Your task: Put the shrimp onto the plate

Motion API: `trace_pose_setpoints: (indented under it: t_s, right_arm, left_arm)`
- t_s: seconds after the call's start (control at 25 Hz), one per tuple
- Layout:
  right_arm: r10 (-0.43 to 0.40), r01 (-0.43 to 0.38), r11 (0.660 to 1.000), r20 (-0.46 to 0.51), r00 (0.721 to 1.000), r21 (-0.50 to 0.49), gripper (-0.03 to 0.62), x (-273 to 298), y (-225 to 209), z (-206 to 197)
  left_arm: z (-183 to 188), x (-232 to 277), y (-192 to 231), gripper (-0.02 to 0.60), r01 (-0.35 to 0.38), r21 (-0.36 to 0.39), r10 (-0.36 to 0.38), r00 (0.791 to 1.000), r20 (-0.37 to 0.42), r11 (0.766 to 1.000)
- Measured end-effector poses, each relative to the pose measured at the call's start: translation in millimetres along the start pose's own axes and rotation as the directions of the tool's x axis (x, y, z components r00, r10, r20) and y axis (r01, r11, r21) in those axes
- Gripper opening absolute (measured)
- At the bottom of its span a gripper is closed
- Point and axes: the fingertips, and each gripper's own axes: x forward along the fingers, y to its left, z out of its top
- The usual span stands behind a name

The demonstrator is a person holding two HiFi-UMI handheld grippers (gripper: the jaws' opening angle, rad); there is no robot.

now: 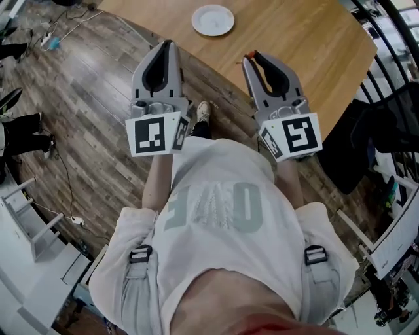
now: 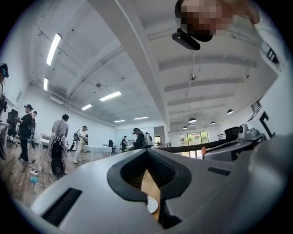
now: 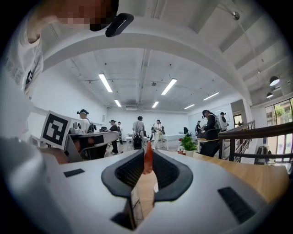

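Observation:
A small orange-red shrimp stands pinched between the tips of my right gripper, and its end shows at that gripper's tip in the head view. The white plate lies bare on the far part of the wooden table, ahead of both grippers. A sliver of the plate shows through the left jaws and another sliver through the right ones. My left gripper is held up beside the right one, its tips together with nothing between them.
Both grippers are held at chest height over the wood floor, short of the table's curved near edge. A black chair stands at the right. Several people stand far off in the room. Cables and a power strip lie on the floor at the left.

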Motion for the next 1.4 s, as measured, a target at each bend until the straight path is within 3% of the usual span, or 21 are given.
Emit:
trace_pose_setpoints:
  t_s: [0.64, 0.84, 1.4]
  right_arm:
    - [-0.096, 0.095, 0.995, -0.037, 0.995, -0.041, 0.063, 130, -20, 6]
    - [-0.102, 0.097, 0.993, -0.067, 0.993, -0.066, 0.063, 143, -34, 3]
    - [-0.076, 0.08, 0.997, -0.181, 0.981, 0.013, 0.063, 197, -96, -32]
  left_arm:
    - [-17, 82, 110, 0.008, 0.055, -0.017, -0.055, 0.998, 0.004, 0.998]
    - [-23, 97, 117, 0.008, 0.04, -0.035, -0.04, 0.999, 0.0, 0.999]
    - [-41, 143, 115, 0.008, -0.012, -0.04, 0.01, 0.999, -0.047, 0.999]
